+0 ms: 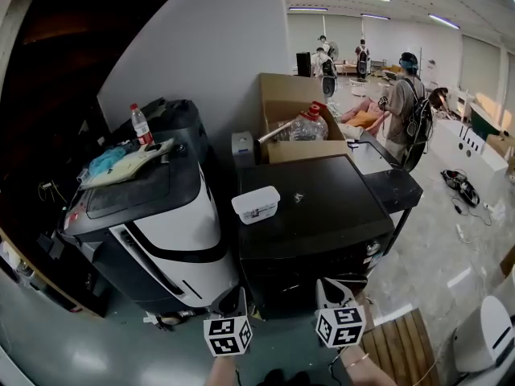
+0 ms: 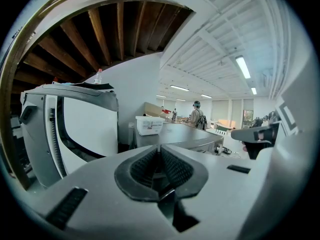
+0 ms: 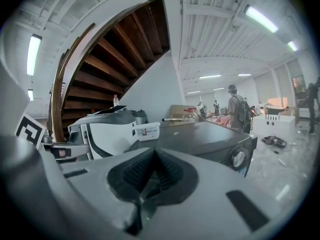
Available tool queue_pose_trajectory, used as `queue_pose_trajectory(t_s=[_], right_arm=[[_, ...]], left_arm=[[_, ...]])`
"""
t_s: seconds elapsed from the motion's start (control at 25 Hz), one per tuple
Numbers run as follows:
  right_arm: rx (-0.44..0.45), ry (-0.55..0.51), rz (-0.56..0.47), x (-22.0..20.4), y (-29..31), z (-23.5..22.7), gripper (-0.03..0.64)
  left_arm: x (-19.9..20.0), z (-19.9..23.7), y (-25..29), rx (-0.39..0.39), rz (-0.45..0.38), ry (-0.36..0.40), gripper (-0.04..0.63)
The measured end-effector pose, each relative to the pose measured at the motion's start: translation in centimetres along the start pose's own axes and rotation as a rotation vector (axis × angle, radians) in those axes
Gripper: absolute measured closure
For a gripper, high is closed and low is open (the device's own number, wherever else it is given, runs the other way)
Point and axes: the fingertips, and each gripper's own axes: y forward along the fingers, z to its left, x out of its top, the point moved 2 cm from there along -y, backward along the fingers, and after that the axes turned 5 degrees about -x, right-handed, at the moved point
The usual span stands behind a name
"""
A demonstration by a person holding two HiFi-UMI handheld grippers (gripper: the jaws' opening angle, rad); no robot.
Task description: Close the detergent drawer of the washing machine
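The black washing machine (image 1: pixel 322 207) stands in the middle of the head view, its knob (image 3: pixel 238 158) on the front panel at the right. A dark slab (image 1: pixel 396 185) sticks out at its top right corner; it may be the drawer pulled out, but I cannot tell for sure. My left gripper (image 1: pixel 240 297) hovers in front of the gap between the black machine and the white one. Its jaws meet with nothing between them (image 2: pixel 160 149). My right gripper (image 1: pixel 327 286) is low in front of the black machine, short of it, also shut and empty (image 3: pixel 154 151).
A white and grey machine (image 1: pixel 165 227) stands left of the black one, with cloths and a bottle (image 1: pixel 141 124) on top. A white plastic box (image 1: pixel 256 204) sits on the black machine's lid. Cardboard boxes (image 1: pixel 294 103) stand behind. People (image 1: pixel 402 103) stand far back right. A wooden pallet (image 1: pixel 398 348) lies at the lower right.
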Motion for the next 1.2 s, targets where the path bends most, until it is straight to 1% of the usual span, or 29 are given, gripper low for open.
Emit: queue_pose_trajectory(t_s=[0.92,1.2], right_arm=[[-0.011,-0.014,0.036,-0.9,-0.2,0.9,0.615],[-0.016,-0.007,0.032,-1.2,0.5,0.5,0.615]], left_arm=[[-0.9,0.7,-0.3,-0.008,0.028,-0.01,0.584],[-1.0,0.8,0.6,-0.016,0.031,-0.007,0.584]])
